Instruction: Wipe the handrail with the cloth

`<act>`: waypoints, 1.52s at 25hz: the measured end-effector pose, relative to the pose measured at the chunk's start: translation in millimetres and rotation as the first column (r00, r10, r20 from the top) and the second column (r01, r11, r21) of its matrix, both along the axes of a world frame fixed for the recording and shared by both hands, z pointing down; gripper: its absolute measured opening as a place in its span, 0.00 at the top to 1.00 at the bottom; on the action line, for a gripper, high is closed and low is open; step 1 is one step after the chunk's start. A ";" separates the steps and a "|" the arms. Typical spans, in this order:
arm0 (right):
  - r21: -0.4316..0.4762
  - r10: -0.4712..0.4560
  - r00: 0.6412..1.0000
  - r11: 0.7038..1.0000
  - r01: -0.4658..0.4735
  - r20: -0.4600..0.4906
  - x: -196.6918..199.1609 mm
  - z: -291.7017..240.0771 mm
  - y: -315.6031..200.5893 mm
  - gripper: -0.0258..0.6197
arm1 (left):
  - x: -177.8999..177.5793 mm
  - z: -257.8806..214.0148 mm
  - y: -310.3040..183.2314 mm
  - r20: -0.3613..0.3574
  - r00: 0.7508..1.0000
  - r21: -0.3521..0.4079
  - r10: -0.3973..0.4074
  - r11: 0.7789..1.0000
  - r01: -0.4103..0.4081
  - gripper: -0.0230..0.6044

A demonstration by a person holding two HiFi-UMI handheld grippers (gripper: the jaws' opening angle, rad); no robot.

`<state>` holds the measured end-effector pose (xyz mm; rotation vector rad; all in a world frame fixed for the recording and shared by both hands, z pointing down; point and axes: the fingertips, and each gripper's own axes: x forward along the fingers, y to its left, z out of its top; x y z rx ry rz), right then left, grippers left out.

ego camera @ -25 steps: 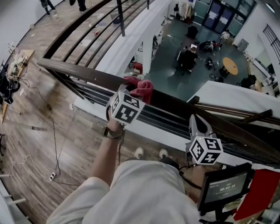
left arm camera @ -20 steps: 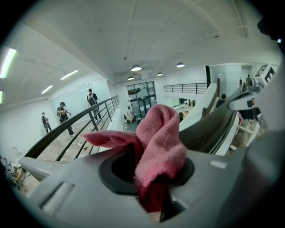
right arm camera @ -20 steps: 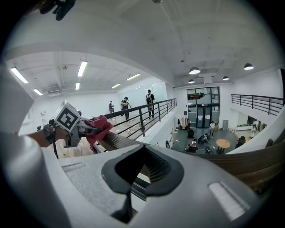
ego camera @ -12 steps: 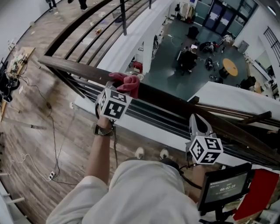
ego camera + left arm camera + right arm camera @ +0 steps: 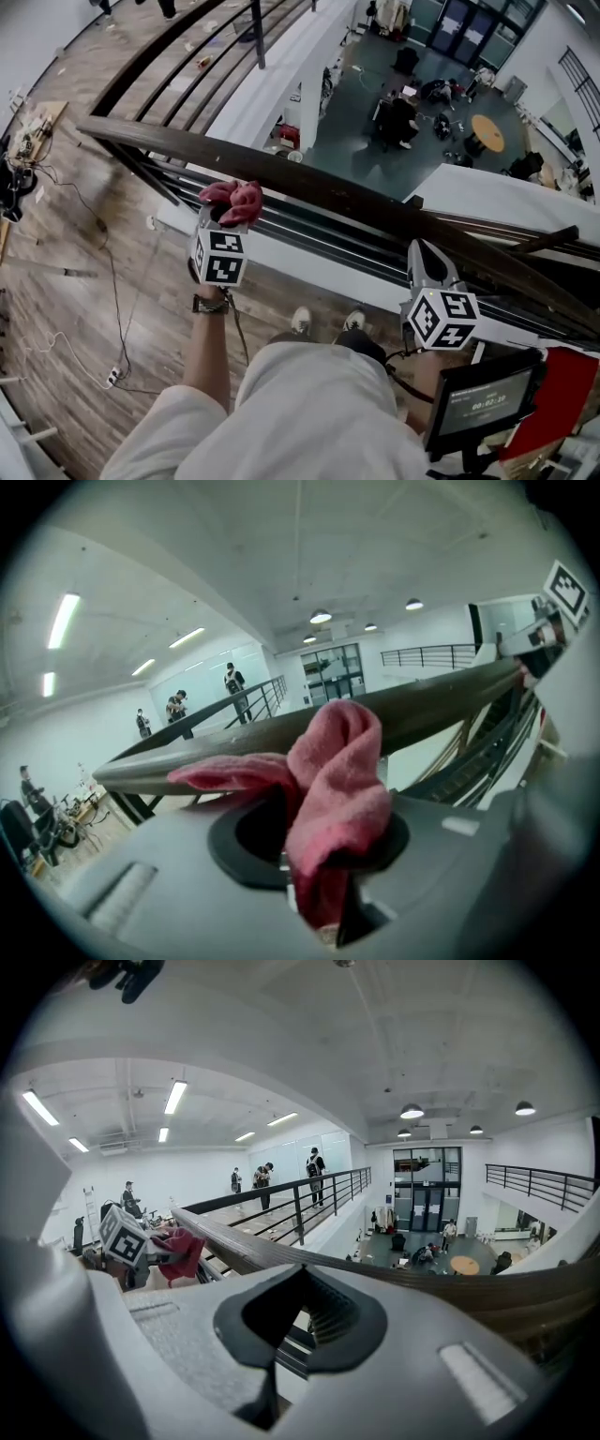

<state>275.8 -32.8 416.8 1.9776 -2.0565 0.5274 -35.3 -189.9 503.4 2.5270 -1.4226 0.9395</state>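
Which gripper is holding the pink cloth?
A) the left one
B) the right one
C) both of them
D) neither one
A: the pink cloth is pinched between the jaws of the left gripper, while the right gripper has its jaws together with nothing between them.

Handrail (image 5: 337, 192) top bare right of cloth (image 5: 234, 200); right gripper (image 5: 422, 251) near rail farther along.
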 end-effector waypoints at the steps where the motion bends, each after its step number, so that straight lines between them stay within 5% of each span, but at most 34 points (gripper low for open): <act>1: 0.000 0.002 1.000 1.000 -0.002 -0.003 -0.6 -0.6 1.6 0.96 | -1.1 3.1 4.9 -0.017 1.000 0.003 -0.003 1.000 0.003 0.76; 17: 0.082 0.033 0.998 0.996 -0.029 -0.048 26.3 -34.0 54.4 0.96 | 85.8 -61.7 64.0 -0.153 0.975 0.132 0.160 0.981 -0.140 0.76; 28: 0.165 0.066 0.994 0.985 -0.051 -0.086 56.1 -63.3 138.9 0.96 | 161.4 -110.1 159.6 -0.189 0.931 0.232 0.313 0.935 -0.268 0.76; 38: 0.187 0.074 0.985 0.981 -0.044 -0.155 60.8 -74.3 241.2 0.96 | 183.1 -133.3 276.2 -0.182 0.907 0.289 0.380 0.902 -0.320 0.76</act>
